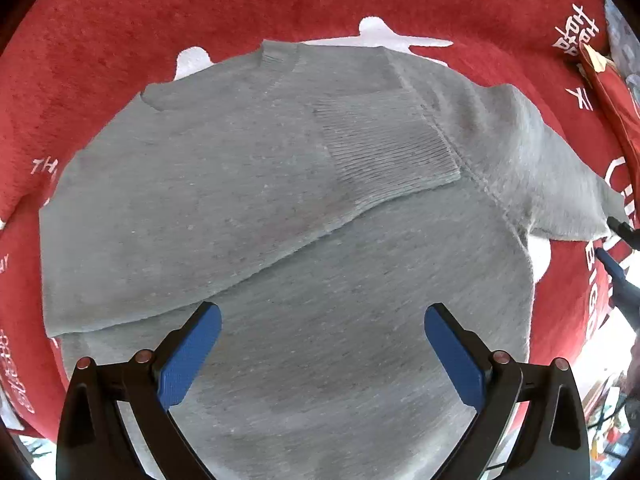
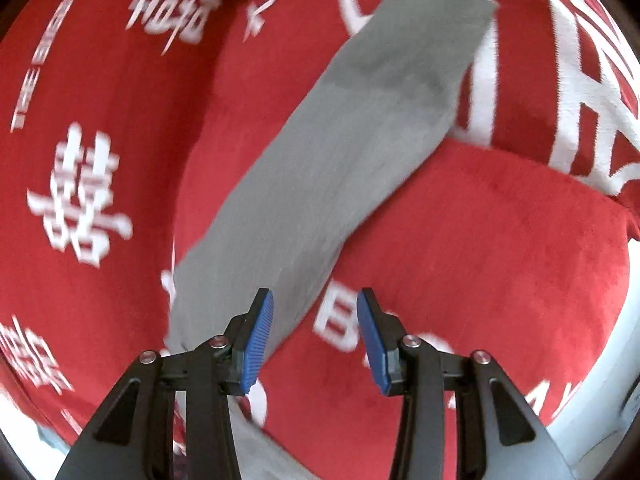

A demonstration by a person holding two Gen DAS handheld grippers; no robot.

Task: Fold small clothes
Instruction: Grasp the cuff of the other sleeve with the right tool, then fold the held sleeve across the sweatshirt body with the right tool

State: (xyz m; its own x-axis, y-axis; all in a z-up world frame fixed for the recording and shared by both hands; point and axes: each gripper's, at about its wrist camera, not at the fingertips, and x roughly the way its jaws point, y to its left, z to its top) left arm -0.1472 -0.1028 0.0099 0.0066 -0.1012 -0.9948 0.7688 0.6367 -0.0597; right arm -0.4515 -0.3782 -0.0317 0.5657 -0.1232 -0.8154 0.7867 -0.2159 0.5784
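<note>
Grey sweater point(image 1: 280, 208) beneath left tongs point(image 1: 322, 344) (open)

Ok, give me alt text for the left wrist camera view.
A grey sweater lies flat on a red blanket with white lettering, one sleeve folded across its chest. The open left tongs, with blue pads, hover above its lower body.

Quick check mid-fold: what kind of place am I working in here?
Probably a home, on a bed or sofa: the grey sweater lies on a plush red blanket printed with white double-happiness characters, and a cushion-like bulge sits under it.
</note>
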